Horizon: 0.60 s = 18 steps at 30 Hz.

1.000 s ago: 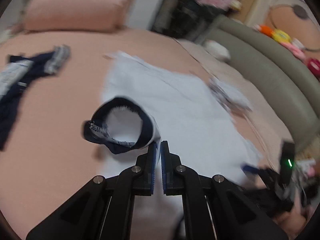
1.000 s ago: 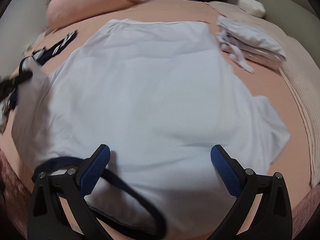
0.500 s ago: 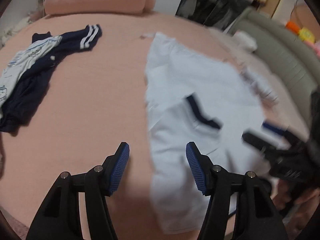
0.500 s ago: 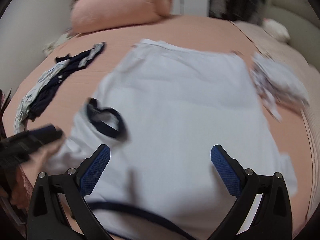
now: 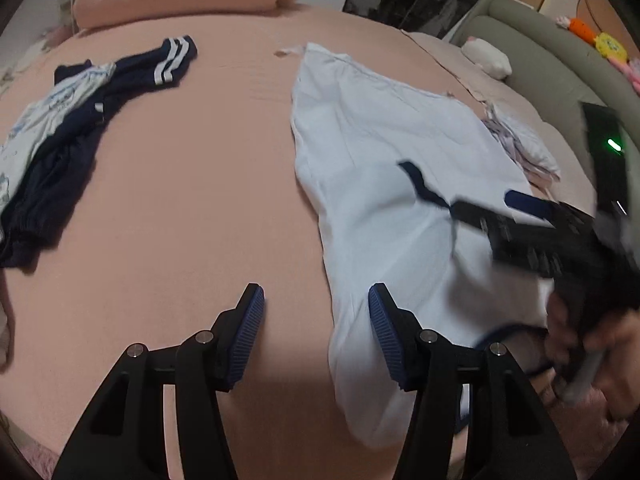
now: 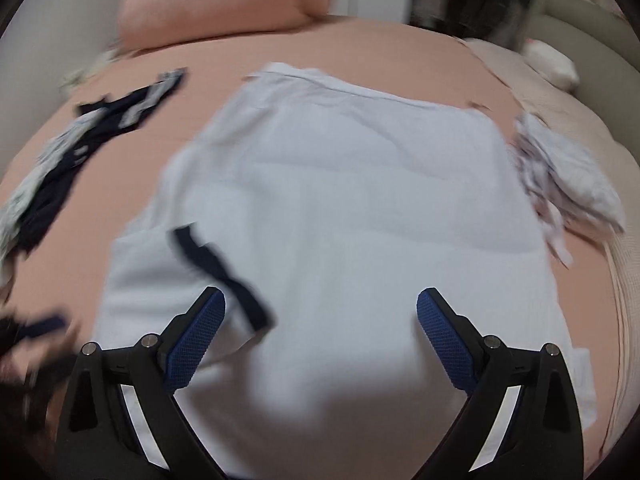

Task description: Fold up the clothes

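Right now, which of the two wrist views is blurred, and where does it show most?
Right wrist view: motion blur nearly throughout, the white shirt soft-edged and the navy clothes smeared, only the right claw crisp. Left wrist view: mostly sharp on the shirt and bed, blur confined to the other claw at the right edge; fisheye bends both.

No legible text, label, brand or number found in either view. Faint print on the crumpled white-and-navy garment (image 5: 52, 108) cannot be read.
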Tool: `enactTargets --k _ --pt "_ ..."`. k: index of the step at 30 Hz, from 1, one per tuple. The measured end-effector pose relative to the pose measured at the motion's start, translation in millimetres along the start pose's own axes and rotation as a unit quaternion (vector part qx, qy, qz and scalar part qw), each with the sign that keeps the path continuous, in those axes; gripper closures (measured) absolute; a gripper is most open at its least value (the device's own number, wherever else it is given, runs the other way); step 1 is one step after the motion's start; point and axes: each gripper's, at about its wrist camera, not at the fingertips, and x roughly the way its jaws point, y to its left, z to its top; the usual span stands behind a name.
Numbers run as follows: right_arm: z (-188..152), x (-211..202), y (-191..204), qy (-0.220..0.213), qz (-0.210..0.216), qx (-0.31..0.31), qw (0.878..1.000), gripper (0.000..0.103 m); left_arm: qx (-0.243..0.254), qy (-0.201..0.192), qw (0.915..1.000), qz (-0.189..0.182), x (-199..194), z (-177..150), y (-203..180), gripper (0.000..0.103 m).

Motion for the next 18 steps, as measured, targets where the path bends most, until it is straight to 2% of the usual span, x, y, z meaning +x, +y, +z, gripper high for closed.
enactTargets --k 2,5,8,13,16,18 --pt "0 -1 0 0.000 0.009 -0.004 1.000 0.004 0.034 0.046 0.9983 0.015 21 -3 -10 0.032" --pt "0 -1 0 -0.001 0.022 -0.009 1.000 0.005 0.069 0.065 0.9953 0.022 11 -14 -16 0.026" --pt "0 -2 1 -0.002 0.035 -0.014 0.999 0.004 0.043 0.049 0.9978 0.014 -4 -16 -3 0.026" --pt "0 1 7 0.004 0.056 -0.030 0.998 0.004 0.021 -0.022 0.9993 0.023 -3 29 -1 0.026" --pt "-3 10 12 0.017 0.050 -0.039 0.998 0.004 0.039 -0.019 0.9980 0.046 22 47 -7 0.026" --pt "-5 17 16 0.025 0.046 -0.045 0.998 0.004 0.050 0.027 0.9958 0.072 50 43 -6 0.023"
